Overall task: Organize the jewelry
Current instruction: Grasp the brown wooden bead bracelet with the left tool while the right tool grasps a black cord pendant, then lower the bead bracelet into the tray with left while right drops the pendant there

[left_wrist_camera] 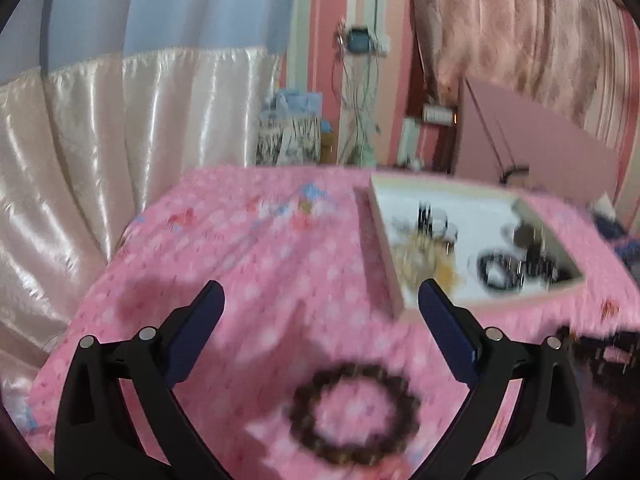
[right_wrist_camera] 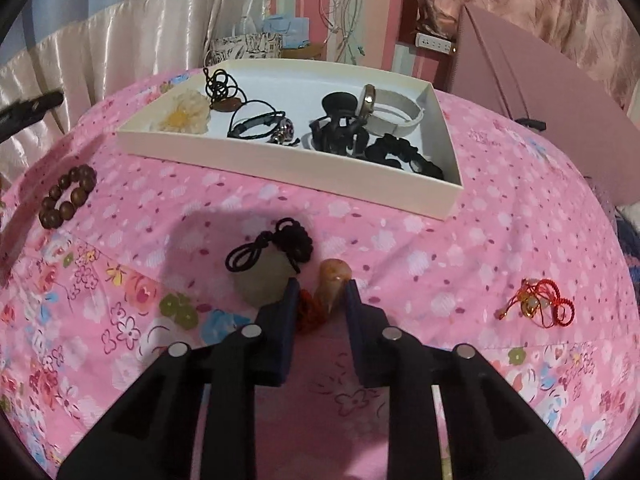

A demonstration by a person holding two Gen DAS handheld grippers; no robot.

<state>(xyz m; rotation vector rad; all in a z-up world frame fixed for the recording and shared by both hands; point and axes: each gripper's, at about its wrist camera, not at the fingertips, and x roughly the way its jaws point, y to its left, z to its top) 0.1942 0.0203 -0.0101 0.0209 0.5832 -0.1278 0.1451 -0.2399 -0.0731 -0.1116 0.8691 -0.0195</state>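
A good part of the sorting is judged done: inside the white tray (right_wrist_camera: 256, 156), set toward the far edge of the bed, a cream flower piece (right_wrist_camera: 185, 114), a black cord pendant (right_wrist_camera: 221, 92), a white watch (right_wrist_camera: 390, 110) and several dark bands are already gathered. Four loose pieces are left on the pink floral bedspread (right_wrist_camera: 400, 240): a wooden bead bracelet (right_wrist_camera: 66, 196) near the left edge, a grey stone on a black cord (right_wrist_camera: 266, 268), an amber pendant (right_wrist_camera: 330, 284) with red cord, and a red string bracelet (right_wrist_camera: 536, 304) toward the right edge.

The right gripper (right_wrist_camera: 322, 292) is lowered over the amber pendant, its jaws narrowed to either side of it; whether the pendant is truly pinched cannot be told. The left gripper (left_wrist_camera: 320, 300) is held with jaws spread wide and empty above the bead bracelet, in a view smeared by motion.

The bedspread is soft and creased. Behind the bed, satin curtains (right_wrist_camera: 120, 40), pink striped walls and a socket with hanging cables are seen.
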